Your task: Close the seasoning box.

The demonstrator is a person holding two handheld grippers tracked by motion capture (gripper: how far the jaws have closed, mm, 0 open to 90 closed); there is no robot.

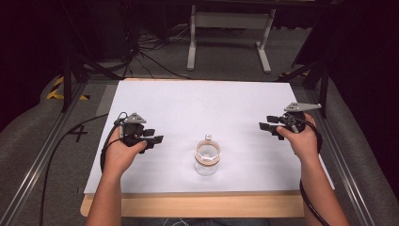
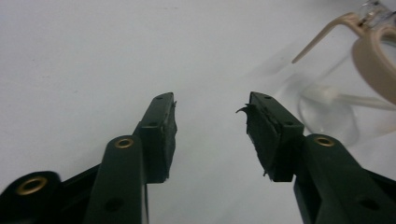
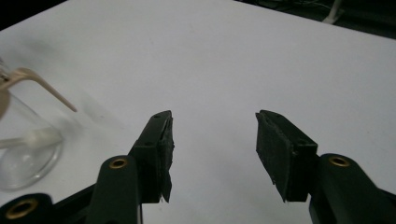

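A glass jar (image 1: 207, 159) with a tan band at its rim is standing upright on the white worktop (image 1: 211, 103), near the middle of the front edge. The person is holding the left gripper (image 1: 151, 138) toward the left edge, jaws apart and gripping nothing. The right gripper (image 1: 269, 125) is sitting near the right edge, jaws likewise apart and empty. Both are pointing inward toward the jar, well apart from it.

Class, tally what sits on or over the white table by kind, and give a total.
Glass jar: 1
Small clear stopper behind it: 1
Hand-held grippers: 2, left, right, both open
Total: 4
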